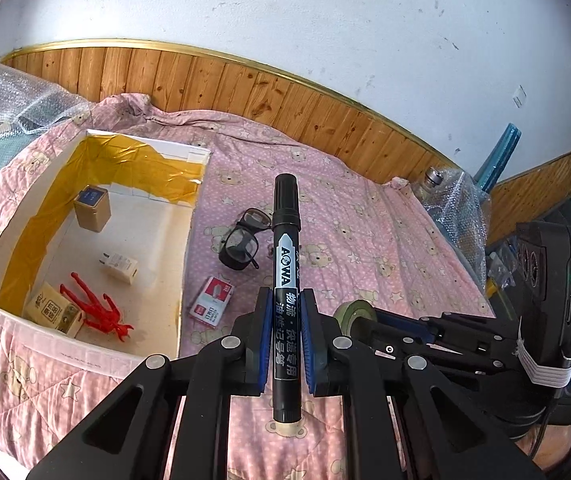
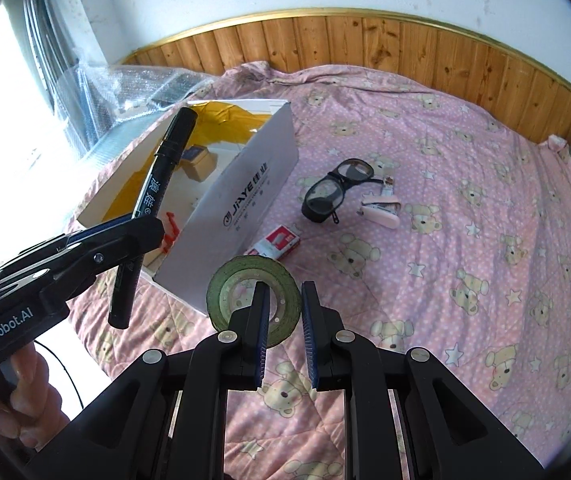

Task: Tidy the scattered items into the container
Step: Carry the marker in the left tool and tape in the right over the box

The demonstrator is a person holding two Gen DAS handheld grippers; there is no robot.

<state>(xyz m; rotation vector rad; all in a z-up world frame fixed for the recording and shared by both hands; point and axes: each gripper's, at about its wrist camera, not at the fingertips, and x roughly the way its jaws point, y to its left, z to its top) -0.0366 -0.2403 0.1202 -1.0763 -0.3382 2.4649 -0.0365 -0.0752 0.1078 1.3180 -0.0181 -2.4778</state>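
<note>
Abt halfway imo: box (image 1: 189,216) on the bed has 4 bits in already. Left tool (image 1: 281,344) pinches the marker (image 1: 285,264), not over the box yet. Right tool (image 2: 283,336) is spread, straddling the tape roll (image 2: 225,292)'s rim. Glasses (image 2: 325,196), stapler (image 2: 381,210), staple pack (image 2: 275,242) left on the quilt.
</note>
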